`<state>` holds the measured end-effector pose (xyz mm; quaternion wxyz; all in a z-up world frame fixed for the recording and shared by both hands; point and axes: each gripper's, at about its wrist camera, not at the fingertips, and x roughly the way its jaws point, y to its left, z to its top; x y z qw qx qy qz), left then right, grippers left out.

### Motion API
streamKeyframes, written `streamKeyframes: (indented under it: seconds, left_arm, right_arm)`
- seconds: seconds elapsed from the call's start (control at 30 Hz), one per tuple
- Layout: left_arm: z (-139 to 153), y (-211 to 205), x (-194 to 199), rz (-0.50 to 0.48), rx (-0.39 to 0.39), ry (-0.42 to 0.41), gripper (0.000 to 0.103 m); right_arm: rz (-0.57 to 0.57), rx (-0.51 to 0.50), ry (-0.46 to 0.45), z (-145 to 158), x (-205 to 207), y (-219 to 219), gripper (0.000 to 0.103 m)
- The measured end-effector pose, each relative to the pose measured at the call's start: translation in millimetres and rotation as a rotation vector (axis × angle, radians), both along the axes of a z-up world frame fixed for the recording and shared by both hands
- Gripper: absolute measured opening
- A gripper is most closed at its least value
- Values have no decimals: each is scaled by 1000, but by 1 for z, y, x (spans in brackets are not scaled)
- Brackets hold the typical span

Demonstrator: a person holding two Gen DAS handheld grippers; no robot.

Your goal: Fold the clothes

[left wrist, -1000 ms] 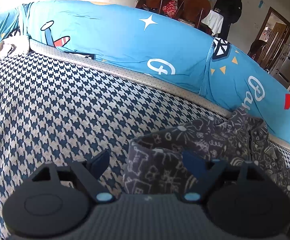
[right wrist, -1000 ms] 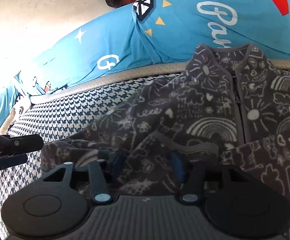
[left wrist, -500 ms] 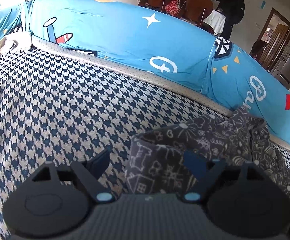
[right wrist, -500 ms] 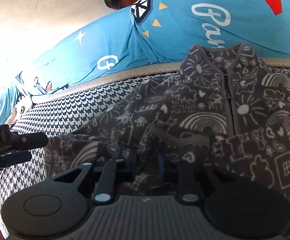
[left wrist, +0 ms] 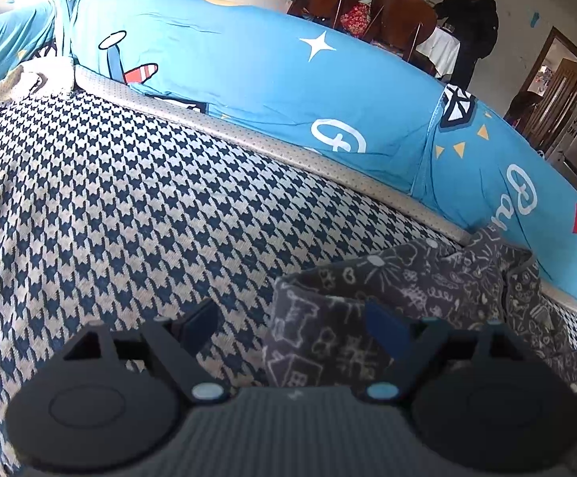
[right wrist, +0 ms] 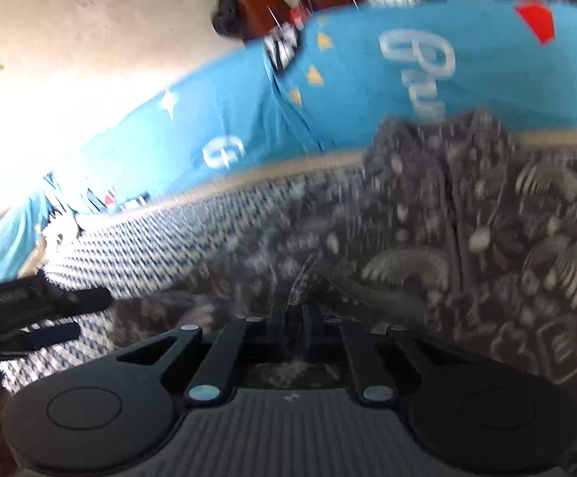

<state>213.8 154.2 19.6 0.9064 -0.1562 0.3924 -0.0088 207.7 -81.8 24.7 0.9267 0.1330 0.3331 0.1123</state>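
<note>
A dark grey fleece jacket (right wrist: 467, 222) with white doodle prints lies on the houndstooth-covered sofa seat (left wrist: 121, 206). My right gripper (right wrist: 294, 318) is shut on a fold of the jacket near its sleeve edge; this view is blurred. The jacket's sleeve end (left wrist: 328, 330) shows in the left wrist view, lying between the open fingers of my left gripper (left wrist: 292, 322), which holds nothing. The left gripper also shows at the left edge of the right wrist view (right wrist: 30, 318).
A bright blue cushion cover (left wrist: 248, 75) with white and red prints runs along the back of the seat. Behind it stand brown chairs (left wrist: 399, 16) and a person in black (left wrist: 471, 20). A doorway (left wrist: 554, 83) is at far right.
My right gripper closed onto the jacket fold and is now moving, blurring its view. My left gripper stayed open and shifted slightly over the sleeve end.
</note>
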Motion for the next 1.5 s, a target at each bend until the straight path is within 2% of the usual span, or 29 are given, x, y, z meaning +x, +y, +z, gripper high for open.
streamKeyframes:
  seconds: [0.13,0.27,0.4,0.5,0.63,0.73,0.8,0.87,0.97,1.07,1.17,1.3,1.5]
  left_arm:
    - [1,-3,0,8,1,-10,84]
    - [2,-8,0,7,12,-24,85]
    - [1,-14,1,1,23,-28,86]
    - [-1,-18,2,8,16,-25,86]
    - [-5,-27,4,1,23,-20,86]
    - [-8,-33,5,-10,39,-8,86]
    - [-10,-31,6,-8,38,-1,86]
    - [-12,-28,6,-5,36,6,86]
    - [-14,-24,6,0,32,17,86]
    - [-16,-19,7,6,30,27,86]
    - [-16,-15,7,17,30,35,86]
    - [-18,-14,6,10,35,42,86]
    - [-20,-8,7,9,44,52,86]
  right_arm:
    - [-57,-27,-89,28,-21,-18,9]
    - [-146,-23,-138,49,-46,-50,9]
    - [-203,-64,-166,58,-65,-80,9]
    - [-229,-77,-123,46,-65,-99,10]
    - [-187,5,-31,26,-54,-114,11]
    - [-148,21,-6,16,-49,-110,22]
    - [-118,25,0,11,-46,-104,40]
    - [-100,26,8,4,-41,-99,47]
    - [-93,20,12,-6,-31,-94,49]
    - [-76,10,11,-15,-16,-90,55]
    - [-66,-17,4,-22,1,-87,56]
    - [-18,33,19,-33,20,-81,56]
    - [-8,-67,42,-53,36,-66,56]
